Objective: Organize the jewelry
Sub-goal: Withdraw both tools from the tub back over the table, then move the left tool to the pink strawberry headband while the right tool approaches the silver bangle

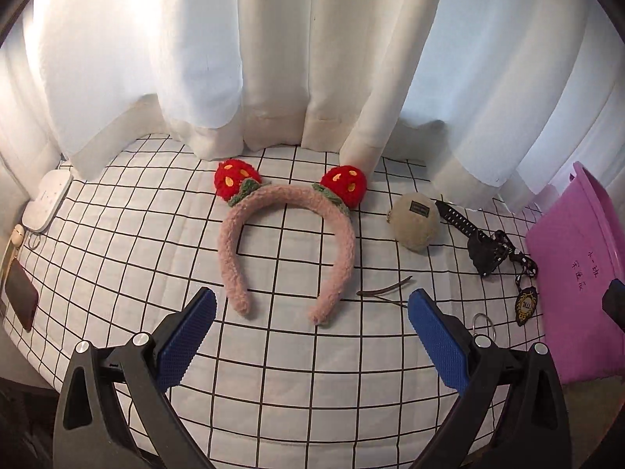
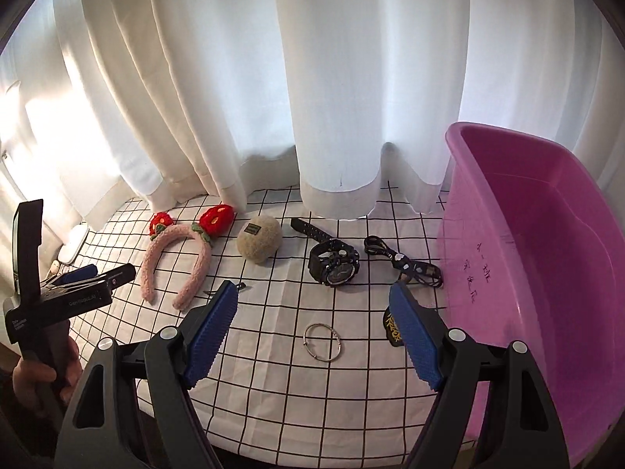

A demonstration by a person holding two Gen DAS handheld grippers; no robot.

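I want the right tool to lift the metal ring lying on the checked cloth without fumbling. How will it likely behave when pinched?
The metal ring looks thin and lies flat on the checked cloth, so the pads probably struggle to get under it. It seems stiff, smooth and light, so it may slide or flip. The right tool is open, straddling it.

Right gripper (image 2: pixel 312 305) with blue ribbed pads spread wide above white black-gridded cloth (image 2: pixel 273 371), thin silver ring (image 2: pixel 323 341) lay between them, black wristwatch (image 2: pixel 334 267), fuzzy beige pouch (image 2: pixel 259 243), pink plush strawberry headband (image 2: pixel 175 258), empty magenta plastic tub (image 2: pixel 547 273) at right, left gripper (image 2: pixel 74 285) at left edge.
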